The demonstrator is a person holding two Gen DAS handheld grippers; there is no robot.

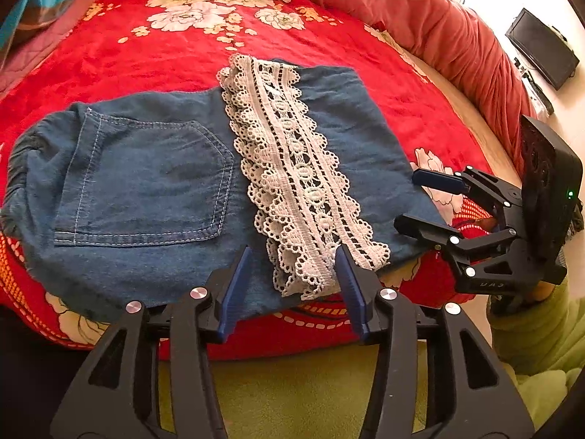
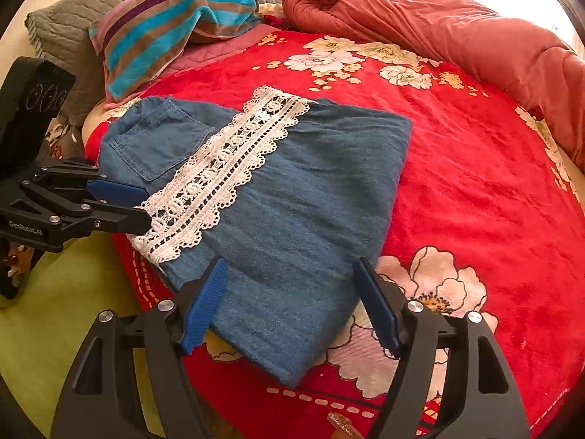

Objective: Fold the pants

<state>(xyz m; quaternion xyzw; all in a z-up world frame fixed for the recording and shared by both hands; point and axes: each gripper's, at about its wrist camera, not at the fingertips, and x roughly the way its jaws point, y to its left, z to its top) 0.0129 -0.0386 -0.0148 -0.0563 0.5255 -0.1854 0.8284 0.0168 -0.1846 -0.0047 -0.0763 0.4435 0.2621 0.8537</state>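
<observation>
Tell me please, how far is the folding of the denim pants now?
Done: the denim pants already lie folded over on the red floral blanket, lace trim on top. In hand: nothing; left gripper and right gripper are open at the near edge. Left: perhaps one more fold.

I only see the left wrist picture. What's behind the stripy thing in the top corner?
Observer: A grey quilted pillow lies behind the striped pillow.
Child: Is the right gripper holding the pants?
Observer: No. The right gripper is open, fingers either side of the folded pants' near corner.
Child: Anything hiding below it?
Observer: A small brownish thing pokes in at the bottom edge; I cannot tell what it is.
</observation>
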